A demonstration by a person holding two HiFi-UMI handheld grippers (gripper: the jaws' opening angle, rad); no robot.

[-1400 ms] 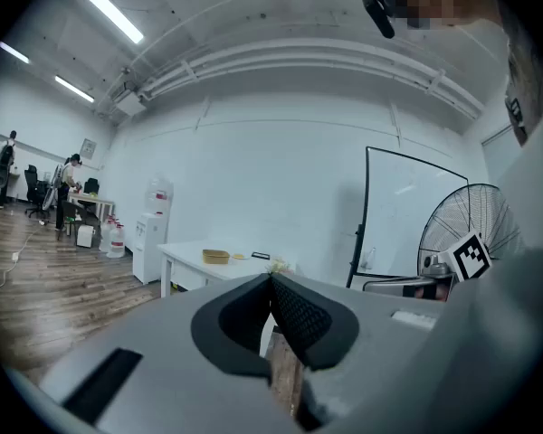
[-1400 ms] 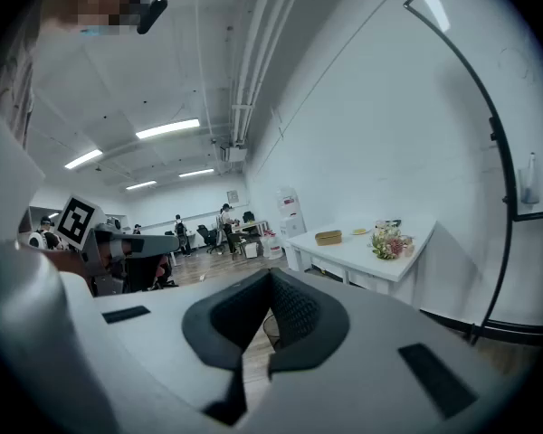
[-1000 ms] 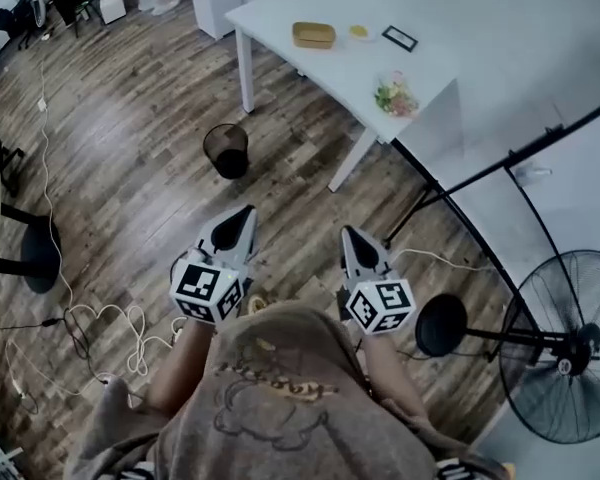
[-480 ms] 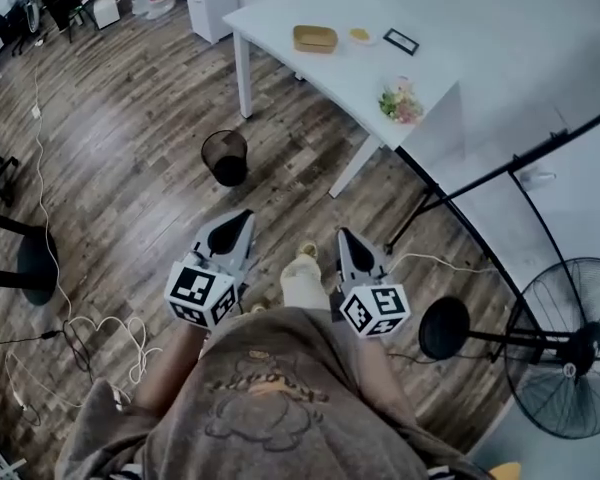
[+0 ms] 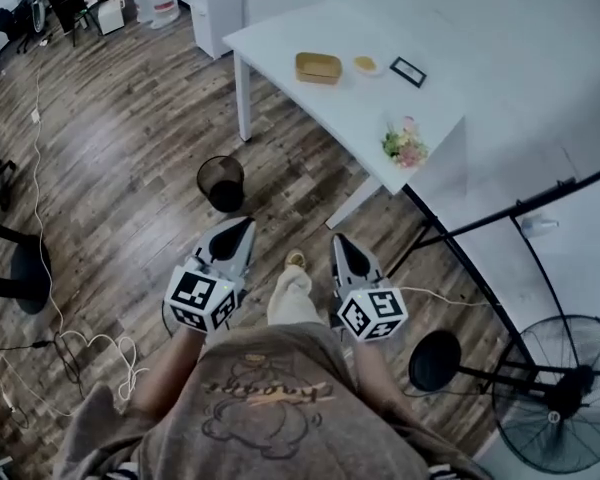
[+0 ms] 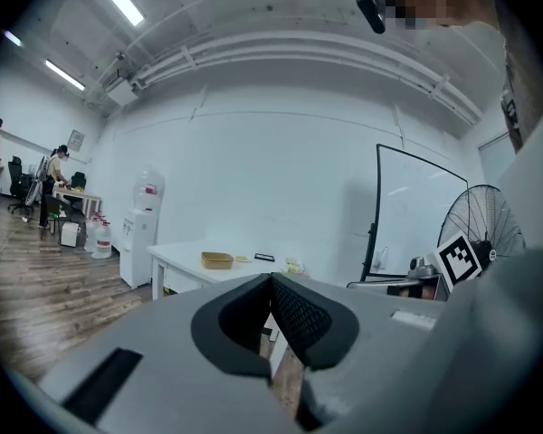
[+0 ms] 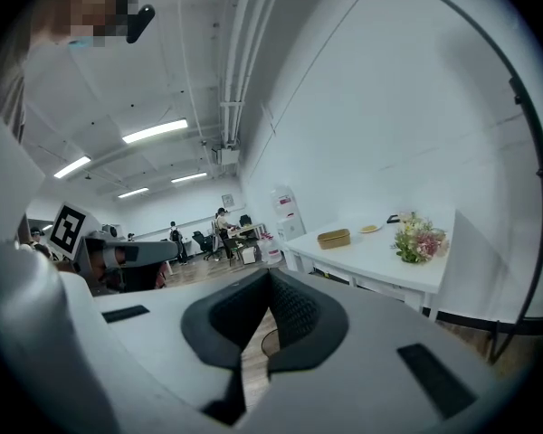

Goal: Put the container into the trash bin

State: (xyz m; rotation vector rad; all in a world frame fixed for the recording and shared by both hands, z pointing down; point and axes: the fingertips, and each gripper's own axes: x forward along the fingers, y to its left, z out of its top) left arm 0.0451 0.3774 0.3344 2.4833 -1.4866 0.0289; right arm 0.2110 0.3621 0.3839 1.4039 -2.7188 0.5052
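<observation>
My L gripper (image 5: 244,224) & R gripper (image 5: 338,242) are both closed w/ nothing held; the tan container (image 5: 317,67) sits well ahead on the white table (image 5: 280,43), trash bin (image 5: 221,183) just ahead of L gripper.

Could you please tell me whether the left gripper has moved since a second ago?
Yes. In the head view the left gripper has closed in on the trash bin ahead of it.

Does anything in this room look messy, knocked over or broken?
Only the white cable, lying in loose loops on the wood floor at left. The trash bin stands upright; nothing on the table looks spilled.
</observation>
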